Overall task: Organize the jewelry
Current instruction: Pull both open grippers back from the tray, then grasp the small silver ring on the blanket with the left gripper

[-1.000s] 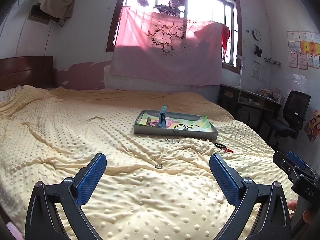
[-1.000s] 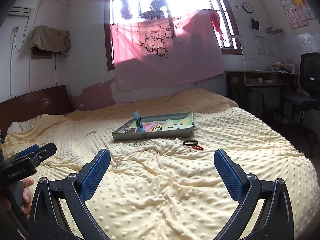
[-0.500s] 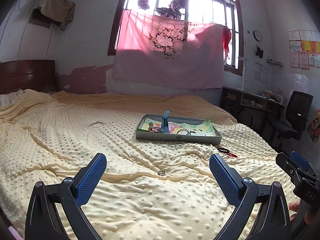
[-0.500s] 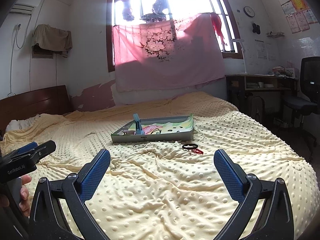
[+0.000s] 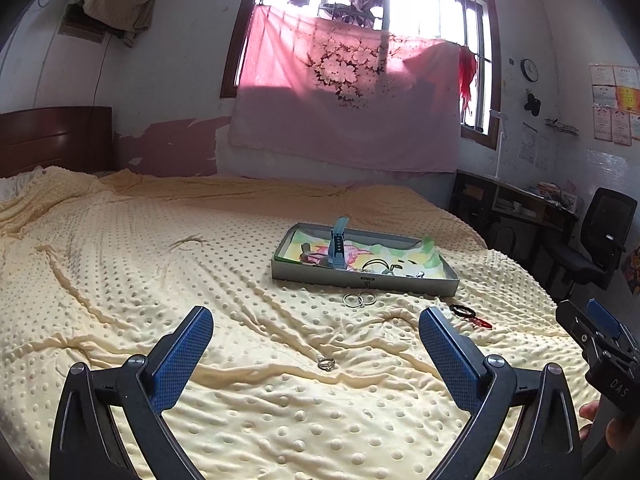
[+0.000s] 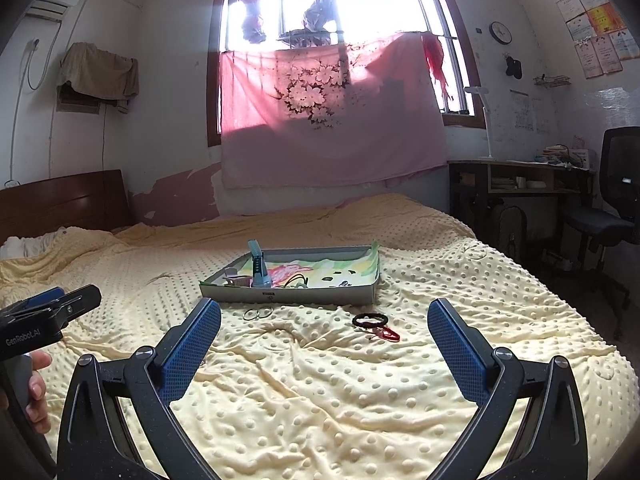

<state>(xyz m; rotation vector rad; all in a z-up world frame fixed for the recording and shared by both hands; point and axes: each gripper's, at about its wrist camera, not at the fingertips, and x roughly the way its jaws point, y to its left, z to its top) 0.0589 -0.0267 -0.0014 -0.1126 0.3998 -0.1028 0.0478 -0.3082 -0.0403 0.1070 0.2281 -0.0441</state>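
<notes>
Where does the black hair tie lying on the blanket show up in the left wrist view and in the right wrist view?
Left wrist view: the black hair tie lies right of centre, just above the right finger's tip, beside the red piece.
Right wrist view: the black hair tie lies near the centre, between the two fingers.
Shared landmark: the grey tray, just behind it in both.

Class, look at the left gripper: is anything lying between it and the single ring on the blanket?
Nothing visible does. The left gripper is open, and the single ring lies on bare blanket between its fingers, apart from the tray.
</notes>
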